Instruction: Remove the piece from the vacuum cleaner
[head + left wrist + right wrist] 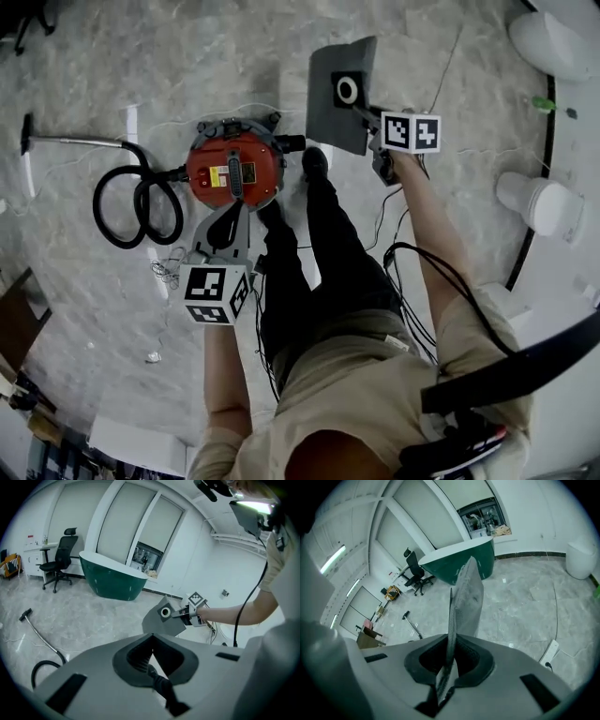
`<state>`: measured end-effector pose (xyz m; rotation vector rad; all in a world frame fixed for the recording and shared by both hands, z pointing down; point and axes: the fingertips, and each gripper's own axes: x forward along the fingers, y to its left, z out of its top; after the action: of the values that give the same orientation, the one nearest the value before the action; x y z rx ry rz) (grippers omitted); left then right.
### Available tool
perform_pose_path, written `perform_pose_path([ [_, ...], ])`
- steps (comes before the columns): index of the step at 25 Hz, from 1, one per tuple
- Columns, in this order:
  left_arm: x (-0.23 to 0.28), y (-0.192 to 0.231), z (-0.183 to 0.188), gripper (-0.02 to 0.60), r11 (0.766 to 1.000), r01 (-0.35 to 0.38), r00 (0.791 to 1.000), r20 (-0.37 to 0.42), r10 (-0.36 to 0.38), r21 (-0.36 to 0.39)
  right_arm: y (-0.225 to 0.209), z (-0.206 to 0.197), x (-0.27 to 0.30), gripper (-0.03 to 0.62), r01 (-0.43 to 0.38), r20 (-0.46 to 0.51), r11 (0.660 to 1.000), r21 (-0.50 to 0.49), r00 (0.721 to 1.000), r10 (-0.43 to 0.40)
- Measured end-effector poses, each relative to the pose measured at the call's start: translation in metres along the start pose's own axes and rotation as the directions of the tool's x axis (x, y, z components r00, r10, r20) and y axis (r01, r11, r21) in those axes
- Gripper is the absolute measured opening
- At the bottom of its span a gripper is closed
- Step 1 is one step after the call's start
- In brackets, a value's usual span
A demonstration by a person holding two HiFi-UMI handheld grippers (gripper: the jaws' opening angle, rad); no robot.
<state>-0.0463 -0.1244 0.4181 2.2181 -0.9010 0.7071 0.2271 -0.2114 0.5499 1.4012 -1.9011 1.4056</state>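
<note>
The red drum vacuum cleaner (234, 169) stands on the marble floor, its black hose (136, 202) coiled to the left and its wand (75, 142) stretching further left. My right gripper (370, 117) is shut on the removed piece, a flat grey dust bag (342, 94) with a round collar, held in the air to the right of the vacuum. Seen edge-on, the bag (466, 602) rises from between the jaws of that gripper (449, 667). My left gripper (230, 220) hovers just at the vacuum's near side, shut (152, 667) with nothing in it. The bag (164, 620) also shows beyond it.
The person's dark-trousered legs (319, 244) stand right beside the vacuum. Cables trail over the floor. White bins (539, 202) sit along the right wall. A green curved counter (110, 581) and an office chair (58, 564) stand far off. A power strip (548, 651) lies on the floor.
</note>
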Motion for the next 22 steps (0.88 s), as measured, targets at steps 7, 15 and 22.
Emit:
perform_pose_path([
  [7,-0.059,-0.035,0.047,-0.006,0.991,0.052,0.996,0.06,-0.059,0.122,0.062,0.007,-0.086,0.021,-0.009,0.047,1.0,-0.02,0.999,0.01],
  [15,-0.12,-0.065,0.073,-0.006,0.977,0.119,0.981,0.13,-0.143,0.174,0.136,-0.013,-0.183,0.021,-0.025,0.174,0.997,-0.074,0.984,0.038],
  [22,-0.147,-0.089,0.055,-0.006,0.973,0.195,0.974,0.089,-0.207,0.127,0.165,-0.056,-0.217,0.021,-0.049,0.171,0.995,-0.084,0.983,0.063],
])
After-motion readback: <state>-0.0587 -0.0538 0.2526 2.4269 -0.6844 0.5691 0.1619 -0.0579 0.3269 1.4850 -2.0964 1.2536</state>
